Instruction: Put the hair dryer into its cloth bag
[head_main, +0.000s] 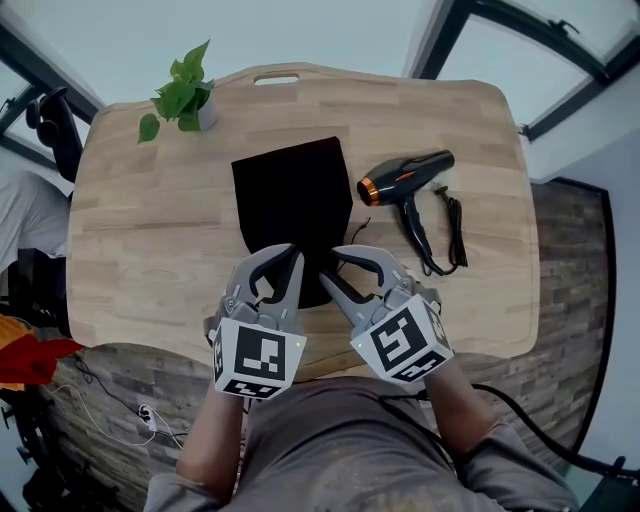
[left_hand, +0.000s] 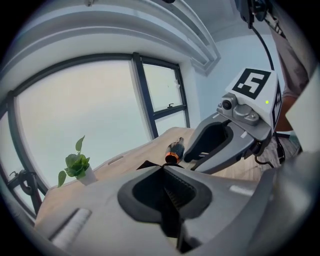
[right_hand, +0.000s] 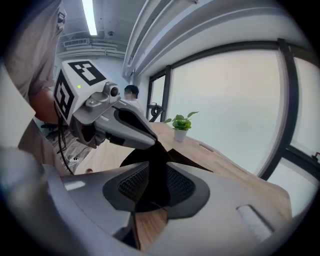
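Observation:
The black cloth bag (head_main: 290, 195) lies flat in the middle of the wooden table (head_main: 150, 230). Right of it lies the black hair dryer (head_main: 405, 180) with an orange ring, nozzle toward the bag; it also shows past the jaws as the hair dryer (left_hand: 175, 150). Both grippers sit side by side at the bag's near edge. My left gripper (head_main: 292, 258) is shut on that edge, and black cloth (left_hand: 150, 164) peeks out at its tips. My right gripper (head_main: 335, 262) has its jaws apart; a raised fold of the bag (right_hand: 155, 170) stands between its ribbed pads (right_hand: 182, 186).
The dryer's cord (head_main: 455, 230) trails toward the near right of the table. A small potted plant (head_main: 185, 95) stands at the far left corner. A dark chair (head_main: 55, 125) stands off the table's left side. Cables (head_main: 130, 405) lie on the floor below the near edge.

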